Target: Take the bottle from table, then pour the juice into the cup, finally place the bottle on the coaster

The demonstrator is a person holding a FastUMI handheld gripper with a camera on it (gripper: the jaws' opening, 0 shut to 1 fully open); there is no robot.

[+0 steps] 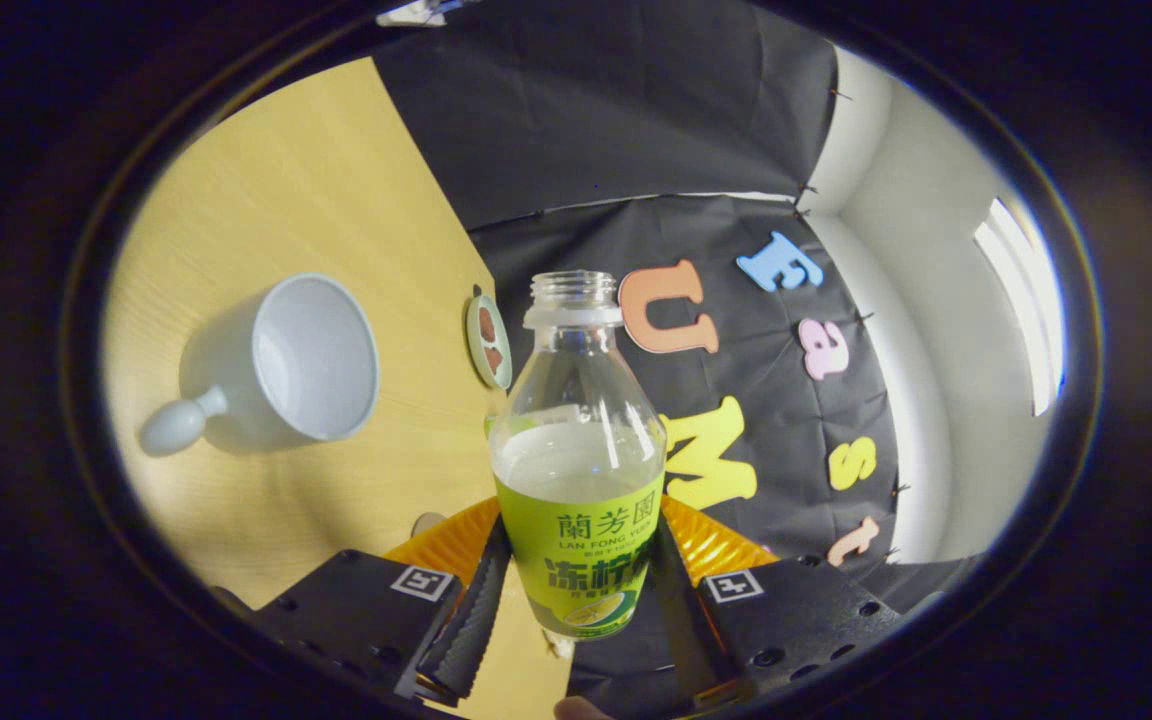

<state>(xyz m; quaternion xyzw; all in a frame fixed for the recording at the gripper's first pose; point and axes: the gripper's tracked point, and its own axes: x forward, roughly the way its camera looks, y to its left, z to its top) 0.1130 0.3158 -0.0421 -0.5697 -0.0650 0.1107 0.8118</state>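
An uncapped clear bottle with a green label stands between my fingers, part full of pale juice. My gripper is shut on the bottle, one finger pressing each side of the label. The view is rolled strongly, so the wooden table appears tilted on its side. A pale grey cup with a knob handle stands on the table beyond the fingers, its open mouth facing the bottle and empty inside. A small round coaster lies on the table near its far edge, beside the bottle's neck.
Black cloth forms the booth wall behind the table. A white wall with a bright window strip lies past the cloth. An orange ribbed part sits just behind the bottle at the fingers.
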